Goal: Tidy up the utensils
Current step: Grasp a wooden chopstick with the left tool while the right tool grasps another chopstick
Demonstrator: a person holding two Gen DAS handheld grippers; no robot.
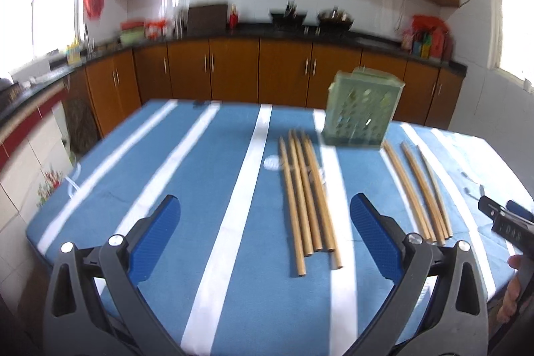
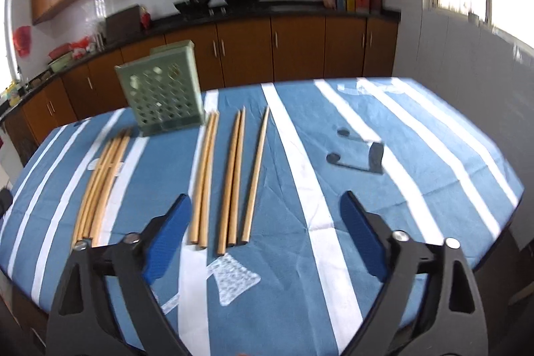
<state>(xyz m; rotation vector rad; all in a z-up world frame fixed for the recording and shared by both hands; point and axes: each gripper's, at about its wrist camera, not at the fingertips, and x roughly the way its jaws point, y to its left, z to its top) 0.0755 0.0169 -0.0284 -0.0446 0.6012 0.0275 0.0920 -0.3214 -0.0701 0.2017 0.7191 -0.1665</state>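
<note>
Several wooden chopsticks lie on a blue and white striped tablecloth [image 1: 167, 175]. One bundle [image 1: 307, 202] lies left of a green perforated utensil holder [image 1: 362, 109]; the same bundle shows in the right wrist view [image 2: 100, 182]. Another group [image 1: 420, 189] lies to the right of the bundle and shows in the right wrist view [image 2: 227, 179]. The holder [image 2: 163, 92] stands upright at the table's far side. My left gripper [image 1: 265, 229] is open and empty above the near table. My right gripper [image 2: 265, 229] is open and empty, with the right group between and beyond its fingers.
A small black bracket-like object [image 2: 360, 155] lies on the cloth right of the chopsticks. The right gripper's body [image 1: 510, 222] shows at the right edge of the left wrist view. Brown kitchen cabinets [image 1: 233, 72] and a dark counter stand behind the table.
</note>
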